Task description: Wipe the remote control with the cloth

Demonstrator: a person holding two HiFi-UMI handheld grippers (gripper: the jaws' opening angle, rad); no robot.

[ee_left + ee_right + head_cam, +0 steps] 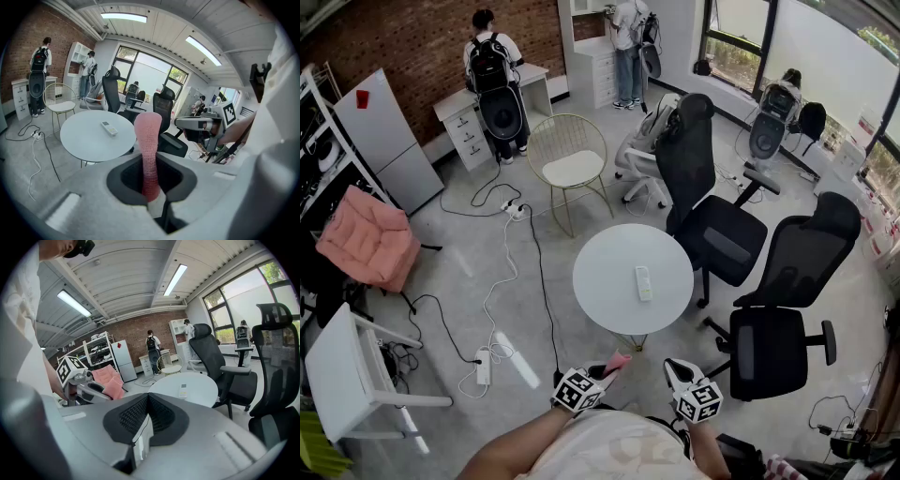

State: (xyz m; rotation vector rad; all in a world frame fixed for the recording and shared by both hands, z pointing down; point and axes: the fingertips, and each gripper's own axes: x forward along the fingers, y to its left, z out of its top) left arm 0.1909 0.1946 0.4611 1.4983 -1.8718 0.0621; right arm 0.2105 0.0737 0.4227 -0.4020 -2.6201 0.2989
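A white remote control (644,282) lies on the round white table (609,300), right of its middle. Both grippers hover near my body, short of the table's near edge. My left gripper (602,371) is shut on a pink cloth (617,361). In the left gripper view the cloth (148,131) stands up as a narrow folded strip between the jaws, with the remote (109,128) beyond it to the left. My right gripper (677,369) is shut and holds nothing. In the right gripper view its jaws (147,400) meet, and the remote (183,391) lies ahead on the table (201,394).
Two black office chairs (717,230) (787,319) stand right of the table, and a gold wire chair (570,164) behind it. Cables and a power strip (483,366) run over the floor at left, near a white desk (342,370). People (492,70) stand at the far wall.
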